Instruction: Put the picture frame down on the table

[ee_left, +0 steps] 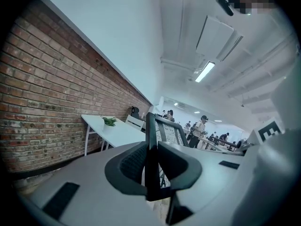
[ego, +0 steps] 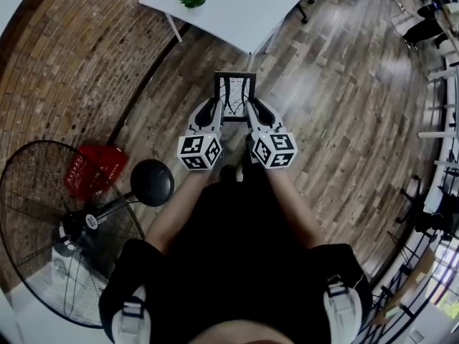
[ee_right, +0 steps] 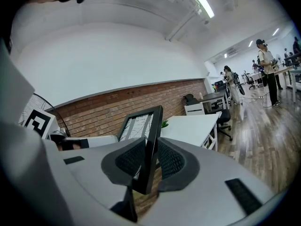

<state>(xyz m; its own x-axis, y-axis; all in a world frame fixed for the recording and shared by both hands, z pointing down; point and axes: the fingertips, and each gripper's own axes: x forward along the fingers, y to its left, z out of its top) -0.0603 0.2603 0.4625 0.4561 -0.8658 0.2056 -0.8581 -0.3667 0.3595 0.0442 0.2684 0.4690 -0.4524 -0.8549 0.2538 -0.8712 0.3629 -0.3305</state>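
1. My left gripper has its fingers pinched shut on the left edge of the picture frame. My right gripper clamps the right edge.
2. The frame hangs between them, above the wooden floor.
3. The white tabletop lies straight ahead, well apart, along the frame's long axis. I judge neither hand nearer.

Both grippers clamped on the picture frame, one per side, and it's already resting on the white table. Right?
Not quite. The picture frame isn't on the white table: the head view shows it held over the wood floor, short of the table. The rest holds: left gripper and right gripper are each shut on one side of it.
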